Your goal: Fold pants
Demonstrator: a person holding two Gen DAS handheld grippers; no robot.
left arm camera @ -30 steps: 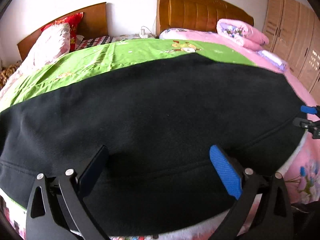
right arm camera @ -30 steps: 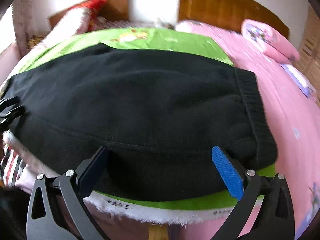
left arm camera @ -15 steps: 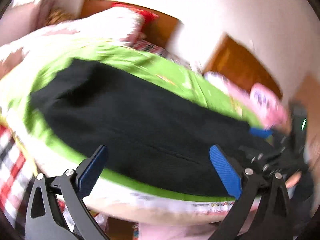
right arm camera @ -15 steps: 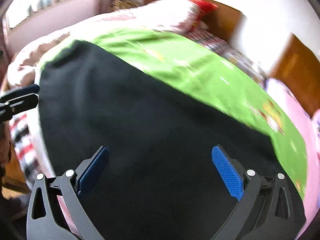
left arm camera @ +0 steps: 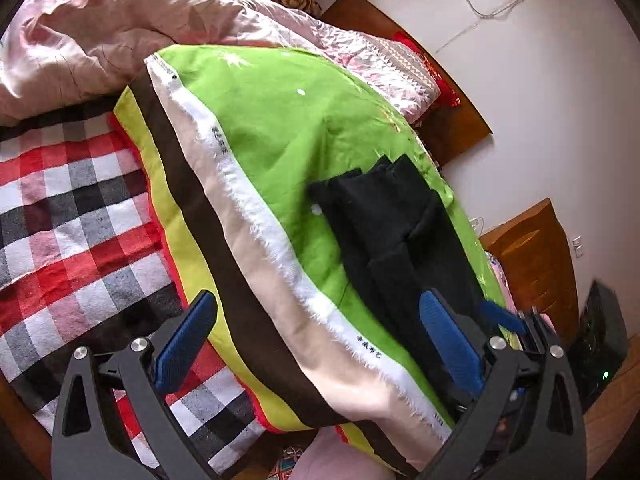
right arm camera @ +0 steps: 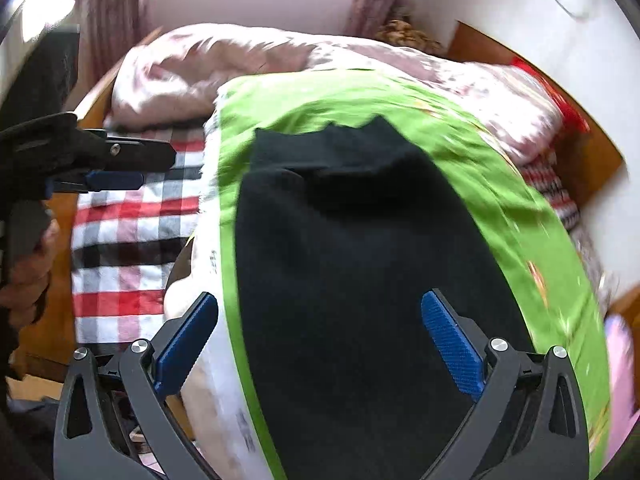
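Note:
Black pants [left arm camera: 396, 248] lie lengthwise on a green sheet [left arm camera: 272, 128], their leg ends at the far end. In the right wrist view the pants [right arm camera: 360, 272] fill the middle, running away from me. My left gripper [left arm camera: 318, 344] is open and empty, off the near corner of the bed, left of the pants. My right gripper [right arm camera: 320, 340] is open and empty, low over the near part of the pants. The right gripper shows at the right edge of the left wrist view [left arm camera: 516, 324]; the left gripper shows at the left of the right wrist view [right arm camera: 120, 168].
A folded pile of cloth with brown, yellow and white edges [left arm camera: 224, 240] lies under the green sheet. A red, black and white checked blanket [left arm camera: 68, 216] lies to the left. A crumpled pink quilt [left arm camera: 100, 28] lies beyond. Wooden headboards [left arm camera: 536, 264] stand by the wall.
Both grippers have swung left, from facing the pants side-on to looking along their length from one end. The left gripper has moved off the pants to the bed corner.

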